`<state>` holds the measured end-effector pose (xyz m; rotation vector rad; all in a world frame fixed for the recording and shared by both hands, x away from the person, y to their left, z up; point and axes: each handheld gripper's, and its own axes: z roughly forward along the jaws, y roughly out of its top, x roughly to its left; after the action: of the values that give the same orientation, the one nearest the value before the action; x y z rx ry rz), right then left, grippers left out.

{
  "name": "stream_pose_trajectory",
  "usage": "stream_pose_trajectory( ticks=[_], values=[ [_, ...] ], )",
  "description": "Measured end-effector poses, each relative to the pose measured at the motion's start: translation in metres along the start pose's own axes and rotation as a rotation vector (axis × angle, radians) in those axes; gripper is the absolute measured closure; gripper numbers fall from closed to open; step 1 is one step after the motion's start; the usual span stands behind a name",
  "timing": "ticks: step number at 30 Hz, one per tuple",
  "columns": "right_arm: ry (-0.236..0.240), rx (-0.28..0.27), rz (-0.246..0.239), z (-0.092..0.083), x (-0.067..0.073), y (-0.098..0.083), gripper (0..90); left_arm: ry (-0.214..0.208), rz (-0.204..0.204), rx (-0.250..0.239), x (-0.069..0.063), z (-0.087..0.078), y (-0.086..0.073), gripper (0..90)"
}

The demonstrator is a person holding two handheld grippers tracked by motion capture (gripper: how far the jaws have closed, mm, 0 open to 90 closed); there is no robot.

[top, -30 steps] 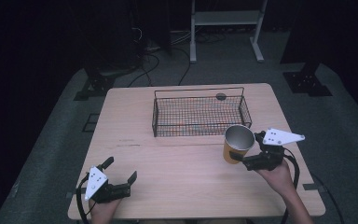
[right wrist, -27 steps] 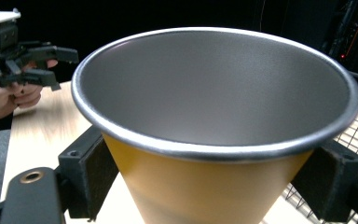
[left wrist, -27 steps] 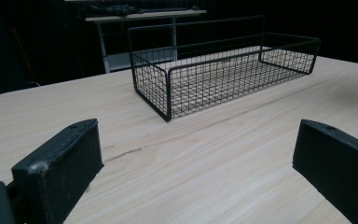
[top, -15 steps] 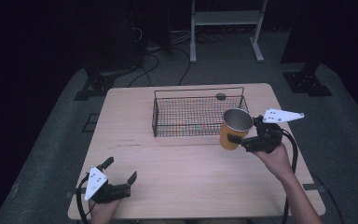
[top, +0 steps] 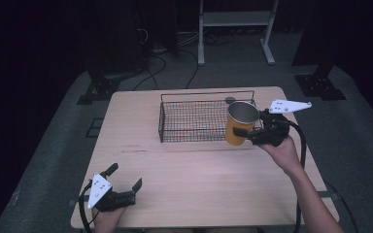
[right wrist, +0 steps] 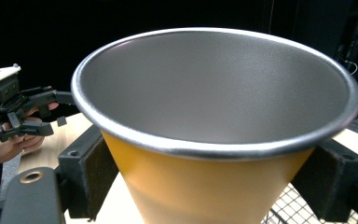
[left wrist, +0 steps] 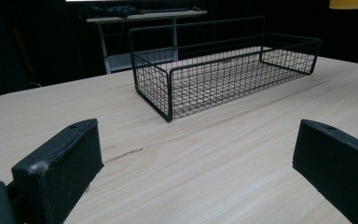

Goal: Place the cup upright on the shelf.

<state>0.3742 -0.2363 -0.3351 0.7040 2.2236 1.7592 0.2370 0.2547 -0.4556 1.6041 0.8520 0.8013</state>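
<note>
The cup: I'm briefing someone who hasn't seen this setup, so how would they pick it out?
Find the black wire basket at the far side of the wooden table. At its right end, the right gripper holds the cup off the table. It is yellow outside, bare metal inside.

Yellow cup (top: 237, 126) with silver inside, black mesh basket (top: 194, 121).
</note>
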Motion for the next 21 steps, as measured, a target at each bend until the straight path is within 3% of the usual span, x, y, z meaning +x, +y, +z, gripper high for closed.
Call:
stream_pose_trajectory(
  ticks=[21],
  values=[
    [0.029, 0.039, -0.019, 0.040, -0.018, 0.040, 15.7, -0.001, -0.006, -0.004, 0.001, -0.001, 0.000, 0.2]
  ],
)
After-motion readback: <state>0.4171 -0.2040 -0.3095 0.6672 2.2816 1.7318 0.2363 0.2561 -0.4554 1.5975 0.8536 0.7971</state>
